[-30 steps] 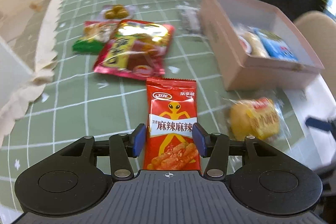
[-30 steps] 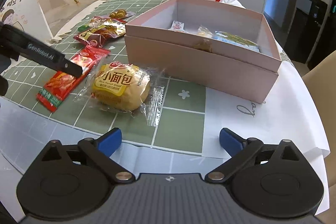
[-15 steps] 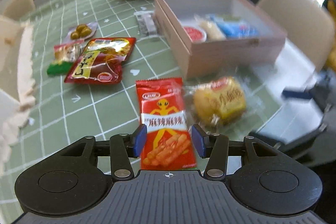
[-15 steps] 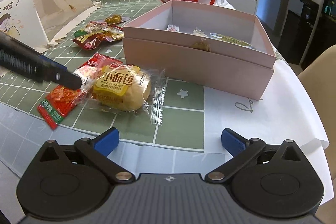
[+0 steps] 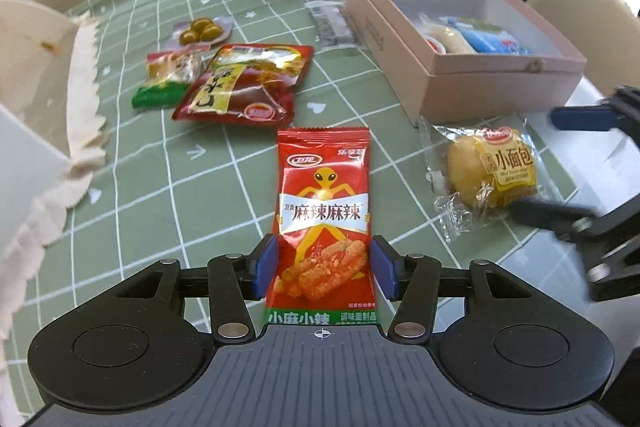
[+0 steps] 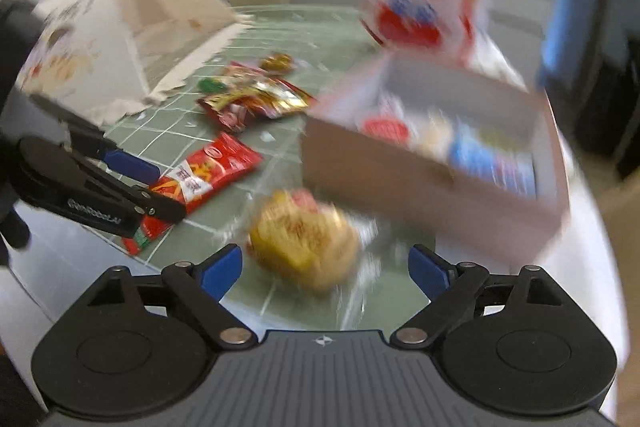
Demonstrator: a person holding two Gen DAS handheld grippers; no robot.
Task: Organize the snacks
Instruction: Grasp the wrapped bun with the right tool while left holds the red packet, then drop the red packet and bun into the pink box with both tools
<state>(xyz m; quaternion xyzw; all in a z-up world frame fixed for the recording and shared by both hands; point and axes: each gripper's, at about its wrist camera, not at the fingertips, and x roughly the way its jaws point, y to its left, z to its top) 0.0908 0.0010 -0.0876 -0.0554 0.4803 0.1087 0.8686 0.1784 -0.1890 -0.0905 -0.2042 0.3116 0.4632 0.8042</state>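
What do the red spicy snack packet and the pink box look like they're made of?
The red rectangular spicy snack packet looks like glossy printed plastic film: it shows shiny highlights and crimped, sealed ends. The pink open-topped box looks like matte cardboard or paperboard, with flat, stiff walls, sharp corners and no shine, though the material under its surface cannot be told.

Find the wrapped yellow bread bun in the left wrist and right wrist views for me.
Left wrist: bread bun lies right of centre, below the pink box.
Right wrist: blurred bun at bottom centre.
Shared landmark: the pink box, just beyond it in both.
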